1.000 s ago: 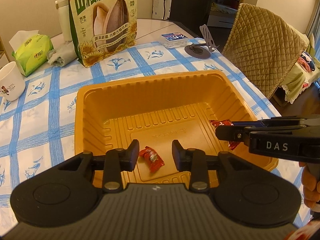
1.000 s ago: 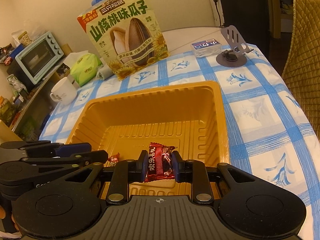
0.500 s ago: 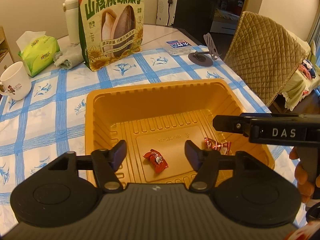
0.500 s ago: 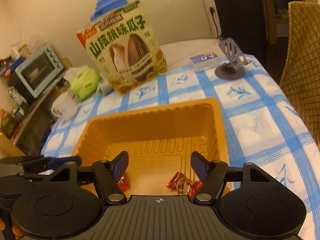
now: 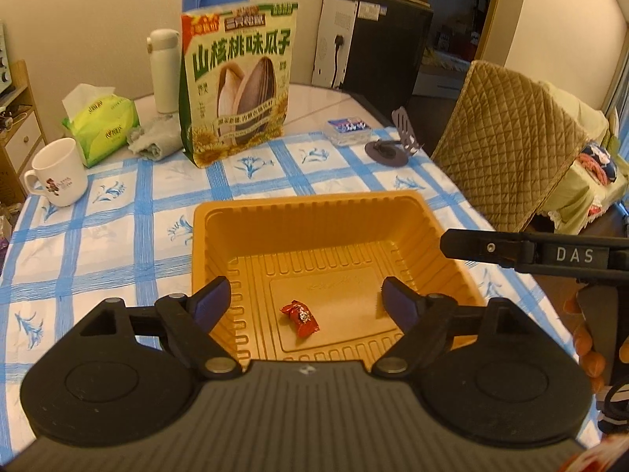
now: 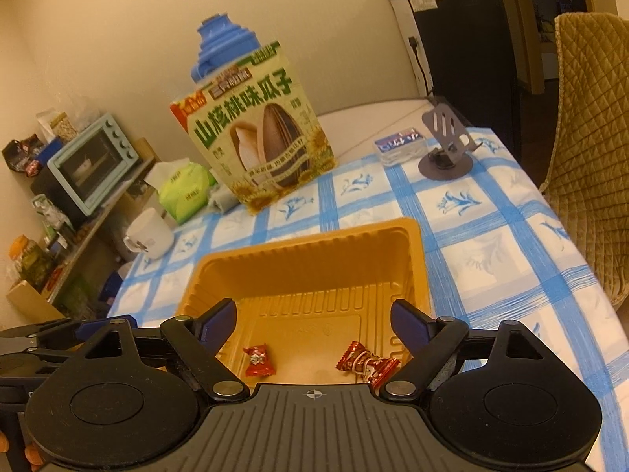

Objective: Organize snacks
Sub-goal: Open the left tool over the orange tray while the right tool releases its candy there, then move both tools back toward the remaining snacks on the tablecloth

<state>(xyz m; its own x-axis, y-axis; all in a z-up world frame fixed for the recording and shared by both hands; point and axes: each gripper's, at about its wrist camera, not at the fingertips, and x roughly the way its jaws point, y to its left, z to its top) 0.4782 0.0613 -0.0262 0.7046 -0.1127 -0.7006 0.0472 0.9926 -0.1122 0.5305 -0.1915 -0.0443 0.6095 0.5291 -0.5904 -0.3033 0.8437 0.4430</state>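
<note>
An orange plastic tray (image 5: 314, 212) (image 6: 314, 251) sits on the blue-checked tablecloth. Two red wrapped candies lie on its floor: a small one (image 5: 300, 318) (image 6: 258, 361) and a longer one (image 6: 366, 362), which my left finger hides in the left wrist view. My left gripper (image 5: 304, 301) is open and empty above the tray's near edge. My right gripper (image 6: 312, 322) is open and empty above the tray; its side shows at the right of the left wrist view (image 5: 534, 253).
A big sunflower-seed bag (image 5: 236, 86) (image 6: 255, 137) stands behind the tray. A white mug (image 5: 59, 175), tissue pack (image 5: 102, 126), thermos (image 5: 163, 70), phone stand (image 5: 397, 141) and small box (image 5: 348, 129) sit on the table. A quilted chair (image 5: 511, 145) is right.
The right gripper opened and let its candy drop into the tray. Both grippers opened wide, rose and drew back from the tray.
</note>
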